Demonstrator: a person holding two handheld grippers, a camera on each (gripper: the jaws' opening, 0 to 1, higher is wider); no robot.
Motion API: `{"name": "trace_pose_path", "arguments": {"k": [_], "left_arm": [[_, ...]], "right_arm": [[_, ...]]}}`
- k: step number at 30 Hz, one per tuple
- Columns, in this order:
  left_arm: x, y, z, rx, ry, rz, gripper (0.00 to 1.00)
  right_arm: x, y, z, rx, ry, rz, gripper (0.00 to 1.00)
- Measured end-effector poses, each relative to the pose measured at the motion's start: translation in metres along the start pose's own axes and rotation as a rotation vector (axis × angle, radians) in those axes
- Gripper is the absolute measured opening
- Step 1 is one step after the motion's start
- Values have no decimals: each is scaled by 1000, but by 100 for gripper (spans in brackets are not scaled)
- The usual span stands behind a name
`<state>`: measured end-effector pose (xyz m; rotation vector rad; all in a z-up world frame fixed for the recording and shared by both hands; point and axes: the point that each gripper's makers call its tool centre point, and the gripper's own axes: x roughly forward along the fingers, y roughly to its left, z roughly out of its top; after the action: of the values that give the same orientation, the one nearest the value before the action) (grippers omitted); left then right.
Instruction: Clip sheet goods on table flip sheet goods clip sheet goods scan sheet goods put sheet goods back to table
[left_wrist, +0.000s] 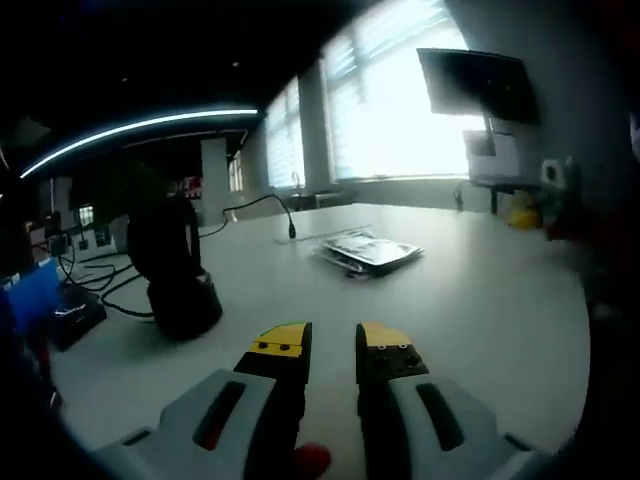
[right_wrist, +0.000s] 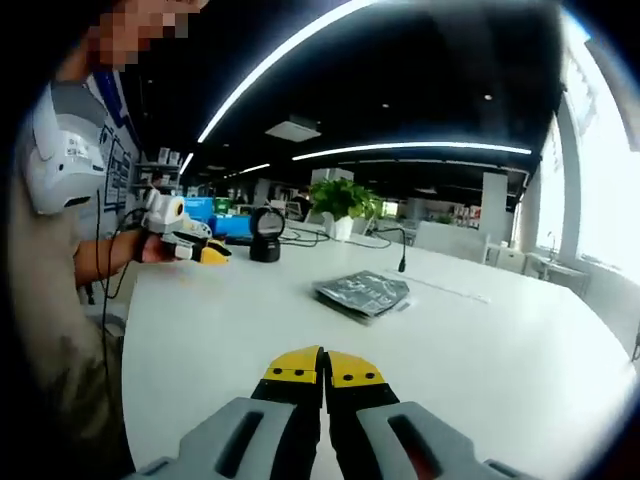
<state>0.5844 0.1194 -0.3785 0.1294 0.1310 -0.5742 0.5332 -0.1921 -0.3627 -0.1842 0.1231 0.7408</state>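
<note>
One flat stack of silvery plastic-wrapped sheet goods (right_wrist: 362, 293) on one white table (right_wrist: 480, 370). One black barcode scanner on a round base (left_wrist: 178, 270). Two grey grippers with yellow-and-black jaw tips: the right gripper (right_wrist: 324, 367), and the left gripper (left_wrist: 333, 346). One black gooseneck microphone (left_wrist: 290, 228). One dark wall-mounted screen (left_wrist: 475, 85). One green potted plant (right_wrist: 340, 203). One blue box (left_wrist: 35, 292) at the table edge. Number of sheets in the stack impossible to count.

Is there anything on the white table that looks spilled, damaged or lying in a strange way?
Nothing stands out. The flat silver foil packets lie in a small stack on the white table, untouched, with no spill around them. The black scanner on its stand stands upright. The left gripper is slightly open and the right gripper is closed, both empty.
</note>
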Motion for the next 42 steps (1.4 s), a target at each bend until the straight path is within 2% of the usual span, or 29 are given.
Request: {"name": "trace_pose_path", "arguments": {"k": [4, 10, 13, 15, 18, 29, 32, 34, 38, 42], "left_arm": [[9, -1, -1, 13, 8, -13, 10], [6, -5, 5, 11, -13, -21, 10], [1, -5, 8, 31, -37, -20, 10], [4, -4, 6, 37, -34, -16, 10], [5, -1, -1, 5, -18, -11, 9], [-15, -22, -10, 32, 1, -50, 9], [-17, -23, -9, 57, -19, -60, 9], [-18, -20, -6, 47, -27, -53, 9], [-24, -19, -1, 73, -48, -49, 9], [-24, -22, -3, 44, -43, -54, 9]], "right_arm": [[9, -3, -2, 50, -11, 15, 0], [19, -3, -10, 34, -2, 11, 0], [19, -3, -5, 45, -35, 7, 0], [20, -2, -5, 44, -40, 11, 0], [22, -1, -8, 38, -43, -5, 0], [9, 20, -13, 8, -46, -14, 0], [4, 17, -14, -3, -49, -38, 0], [0, 13, -14, 5, -46, -57, 0], [-3, 14, -14, 12, -58, -56, 0], [0, 19, -21, -23, -33, -39, 0]]}}
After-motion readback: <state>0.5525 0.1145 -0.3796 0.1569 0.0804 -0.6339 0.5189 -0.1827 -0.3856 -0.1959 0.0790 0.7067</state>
